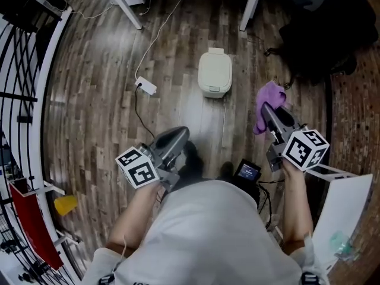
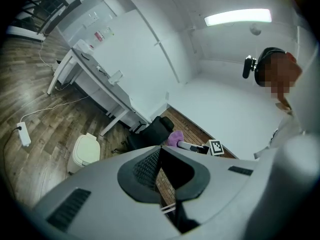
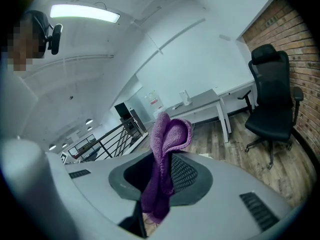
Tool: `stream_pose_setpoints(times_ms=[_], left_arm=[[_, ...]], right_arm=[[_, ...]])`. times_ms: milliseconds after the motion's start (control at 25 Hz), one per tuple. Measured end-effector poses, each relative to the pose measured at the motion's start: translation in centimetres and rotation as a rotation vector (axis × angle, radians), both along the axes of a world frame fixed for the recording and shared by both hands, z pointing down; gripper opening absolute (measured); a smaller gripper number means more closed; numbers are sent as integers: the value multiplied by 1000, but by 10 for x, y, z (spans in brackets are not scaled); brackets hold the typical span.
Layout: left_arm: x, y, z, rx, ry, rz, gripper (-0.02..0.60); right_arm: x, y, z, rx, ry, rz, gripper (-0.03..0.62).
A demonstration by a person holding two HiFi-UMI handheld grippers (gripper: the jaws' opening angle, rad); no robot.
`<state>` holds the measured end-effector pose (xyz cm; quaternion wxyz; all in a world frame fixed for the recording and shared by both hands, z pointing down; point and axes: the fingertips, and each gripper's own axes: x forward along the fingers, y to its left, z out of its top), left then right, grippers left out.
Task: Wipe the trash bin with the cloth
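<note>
1. The trash bin [image 1: 215, 73] sits on the wood floor, ahead of the person and between the two grippers. Its lid is down. Its long axis runs away from the person, and what looks like the hinge is at the far end.
2. The cloth [image 1: 268, 100] is purple and held off the floor. It is to the right of the bin, a little nearer the person, and not touching it.
3. The right gripper [image 1: 267, 110] has its jaws closed on the cloth, with folds sticking out above and below the pads. Its own view tilts up toward the wall and shows no bin. I judge it must swing left, forward and down to lay the cloth on the lid.
4. The left gripper [image 1: 180, 134] has its jaws together with nothing between them. It is nearer the person, on the bin's left. The right one looks slightly nearer the bin.
5. Only bare floor lies between the cloth and the bin, so nothing blocks the way.
6. A power strip [image 1: 145, 86] with its white cable lies to the bin's left. A black chair [image 1: 332, 34] stands beyond the cloth on the right, near enough to be brushed on a wide swing. Desk legs [image 1: 250, 8] stand beyond the bin.
</note>
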<state>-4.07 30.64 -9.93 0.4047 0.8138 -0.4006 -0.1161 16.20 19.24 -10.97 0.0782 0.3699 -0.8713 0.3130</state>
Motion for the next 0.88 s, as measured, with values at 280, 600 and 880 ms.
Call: stream_pose_setpoints(times_ms=[280, 600, 880], left_arm=[[-51, -43, 6, -1, -25, 91, 3], [-68, -94, 23, -21, -60, 127, 3], [-53, -164, 40, -30, -139, 83, 3]], right_arm=[[-47, -38, 6, 25, 88, 31, 86], [-36, -85, 32, -12, 168, 92, 86], [-17, -155, 80, -88, 180, 49, 86]])
